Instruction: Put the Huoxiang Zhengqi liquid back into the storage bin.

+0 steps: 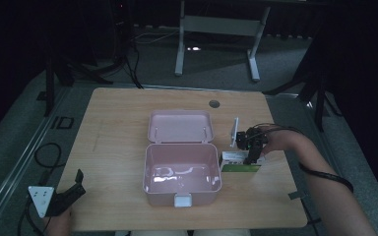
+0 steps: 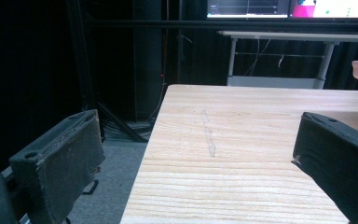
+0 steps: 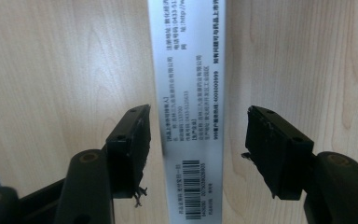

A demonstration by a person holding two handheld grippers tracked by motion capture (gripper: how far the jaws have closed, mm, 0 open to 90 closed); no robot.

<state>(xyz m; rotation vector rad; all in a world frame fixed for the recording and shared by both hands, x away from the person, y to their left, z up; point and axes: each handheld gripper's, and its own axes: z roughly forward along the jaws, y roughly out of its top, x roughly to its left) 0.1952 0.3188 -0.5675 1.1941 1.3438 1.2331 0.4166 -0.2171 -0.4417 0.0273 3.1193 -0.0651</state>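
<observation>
Right gripper (image 3: 193, 140) spread wide astride the white box (image 3: 189, 93), jaws clear of both its sides. Box flat on the table (image 1: 118, 128), just right of the open pink case (image 1: 182, 169). Left gripper (image 1: 74, 189) likewise wide open, empty, at the near left corner

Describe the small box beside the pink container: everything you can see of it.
The small box is a slim carton, apparently cardboard, white with a green band along its near side. It lies on the wooden table, close against the right wall of the open pink container. In the right gripper view its narrow white face carries small printed text and a barcode. The right gripper is above it, jaws open on either side of that face, not yet touching it.
</observation>
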